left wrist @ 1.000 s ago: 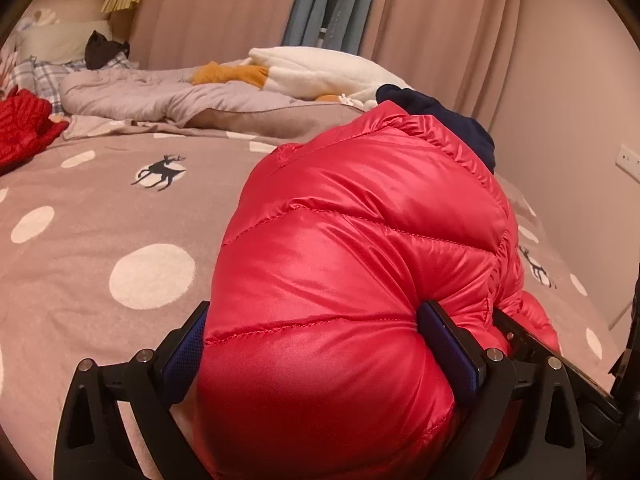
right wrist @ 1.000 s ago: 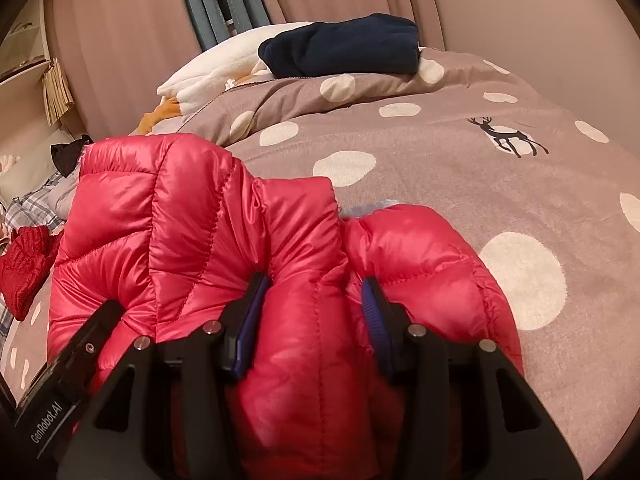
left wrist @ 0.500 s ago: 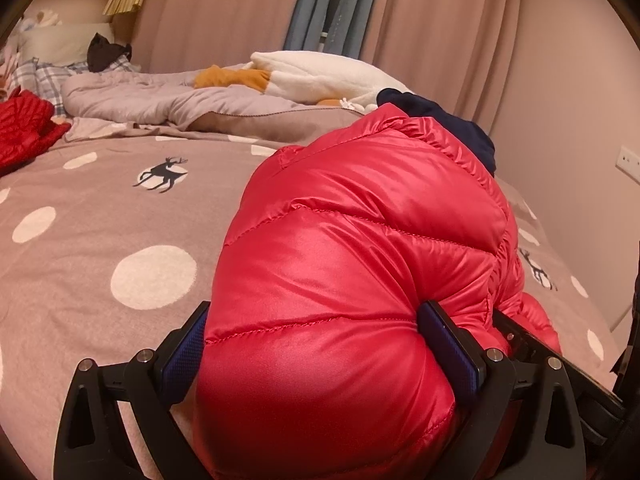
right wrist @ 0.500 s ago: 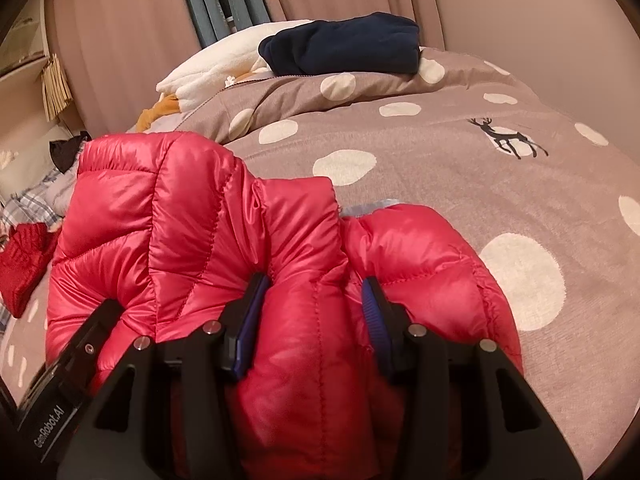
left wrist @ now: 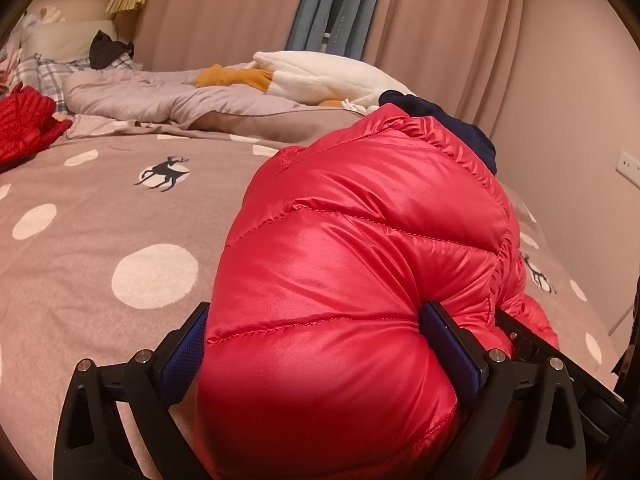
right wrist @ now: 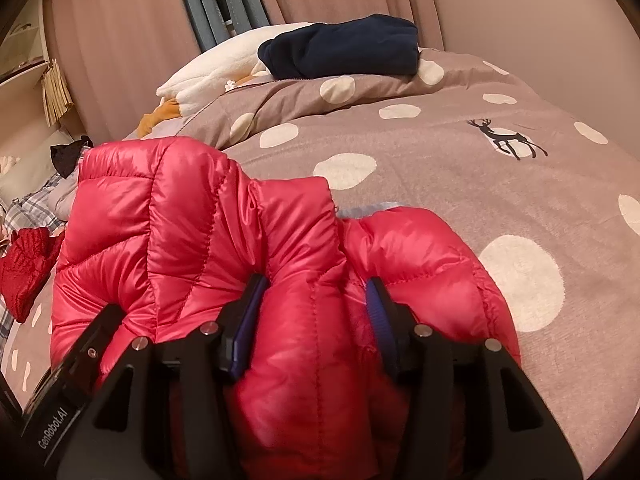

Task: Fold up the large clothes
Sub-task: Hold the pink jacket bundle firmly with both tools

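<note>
A shiny red puffer jacket (left wrist: 360,248) is bunched into a thick bundle over the spotted bed cover (left wrist: 100,220). My left gripper (left wrist: 320,336) is shut on a fat fold of the jacket, its blue pads pressed into both sides. My right gripper (right wrist: 312,312) is shut on another fold of the same jacket (right wrist: 180,232), with puffed fabric bulging between and around its fingers. The left gripper's body (right wrist: 60,400) shows at the lower left of the right wrist view. The jacket's underside is hidden.
A folded navy garment (right wrist: 344,48) and a white-and-orange plush (left wrist: 320,76) lie at the head of the bed. A red knit garment (left wrist: 24,124) lies at the far left. A rumpled grey quilt (left wrist: 140,96), curtains and a wall with a socket (left wrist: 628,168) stand behind.
Both grippers keep their hold on the jacket. The views have shifted only slightly; the bundle sits a little lower and nearer to the bed cover.
</note>
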### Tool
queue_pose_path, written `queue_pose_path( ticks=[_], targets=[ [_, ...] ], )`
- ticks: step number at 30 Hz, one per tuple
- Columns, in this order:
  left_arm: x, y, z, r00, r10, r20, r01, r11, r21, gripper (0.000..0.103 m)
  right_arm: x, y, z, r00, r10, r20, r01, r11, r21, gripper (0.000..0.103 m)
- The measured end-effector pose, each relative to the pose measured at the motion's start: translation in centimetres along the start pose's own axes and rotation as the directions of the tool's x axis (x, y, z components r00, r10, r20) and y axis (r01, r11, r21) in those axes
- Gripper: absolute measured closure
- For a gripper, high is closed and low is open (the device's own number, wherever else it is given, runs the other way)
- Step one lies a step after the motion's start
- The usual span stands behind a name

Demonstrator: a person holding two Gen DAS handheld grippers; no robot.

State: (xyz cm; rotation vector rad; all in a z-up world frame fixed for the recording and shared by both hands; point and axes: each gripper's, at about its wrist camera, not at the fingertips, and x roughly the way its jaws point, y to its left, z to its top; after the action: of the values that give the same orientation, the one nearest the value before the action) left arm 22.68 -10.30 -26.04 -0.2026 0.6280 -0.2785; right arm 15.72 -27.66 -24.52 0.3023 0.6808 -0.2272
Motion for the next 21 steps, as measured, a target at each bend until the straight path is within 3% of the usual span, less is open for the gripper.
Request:
queue_pose_path(
  ticks=[21],
  targets=[
    [-0.42, 0.07, -0.22, 1.0, 0.005, 0.01, -0.005, 1.0, -0.011, 0.0, -0.27, -0.62, -0.07, 1.0, 0.027, 0.01, -0.027, 0.999, 0.022, 0.049]
  ],
)
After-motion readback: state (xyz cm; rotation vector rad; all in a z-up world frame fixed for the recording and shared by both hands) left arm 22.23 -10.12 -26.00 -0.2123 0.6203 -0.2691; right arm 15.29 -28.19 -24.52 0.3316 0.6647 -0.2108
